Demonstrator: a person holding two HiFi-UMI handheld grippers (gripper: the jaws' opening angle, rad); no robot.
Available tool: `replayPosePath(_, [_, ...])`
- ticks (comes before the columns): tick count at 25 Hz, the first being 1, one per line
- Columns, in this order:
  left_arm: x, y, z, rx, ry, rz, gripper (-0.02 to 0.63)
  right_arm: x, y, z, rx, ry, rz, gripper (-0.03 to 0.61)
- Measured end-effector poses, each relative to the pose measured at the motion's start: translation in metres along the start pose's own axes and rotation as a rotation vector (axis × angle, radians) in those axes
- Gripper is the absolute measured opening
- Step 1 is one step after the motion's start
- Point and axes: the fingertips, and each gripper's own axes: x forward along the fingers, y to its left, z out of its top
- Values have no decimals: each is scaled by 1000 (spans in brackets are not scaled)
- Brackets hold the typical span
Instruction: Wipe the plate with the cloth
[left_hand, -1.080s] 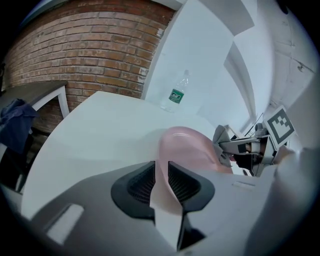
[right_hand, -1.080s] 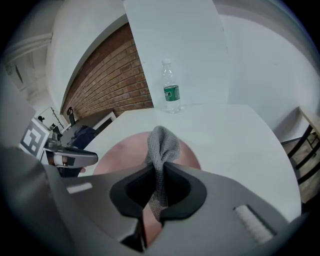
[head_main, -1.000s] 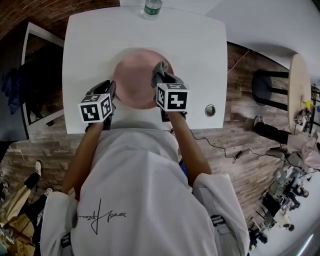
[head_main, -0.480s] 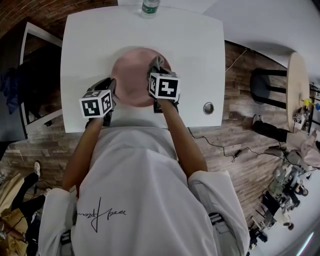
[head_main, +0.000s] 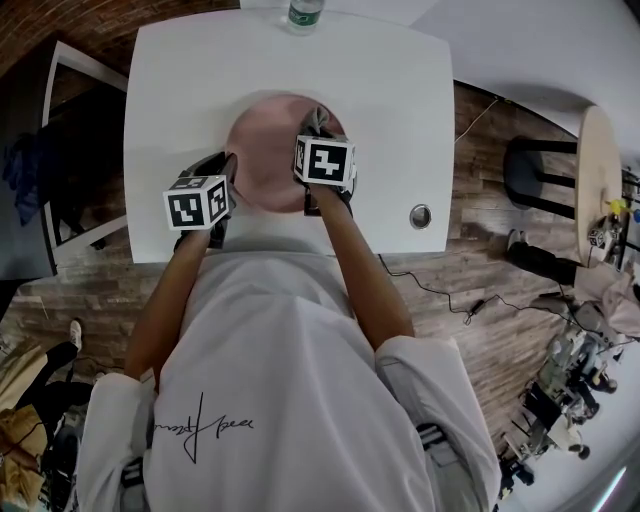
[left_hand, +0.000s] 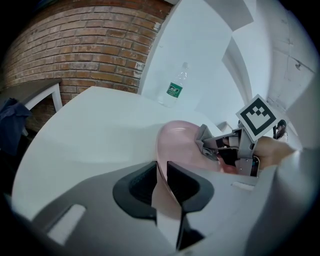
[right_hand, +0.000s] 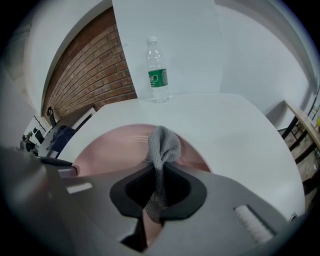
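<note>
A pink plate lies on the white table. My left gripper is at the plate's left rim. In the left gripper view its jaws are closing, with the rim of the plate between them and touching both. My right gripper hangs over the plate's right part, shut on a grey cloth. In the right gripper view the cloth bunches out past the jaws just above the plate.
A water bottle with a green label stands at the table's far edge. A small round metal fitting sits near the front right corner. A black stool and a round wooden table stand off to the right.
My right gripper has moved left and farther over the plate with the cloth. The left gripper has stayed at the rim.
</note>
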Motion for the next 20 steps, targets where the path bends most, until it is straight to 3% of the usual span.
replayPosePath(20, [1, 3, 2, -8, 4, -11, 69, 10, -1, 12, -35, -18, -2, 23])
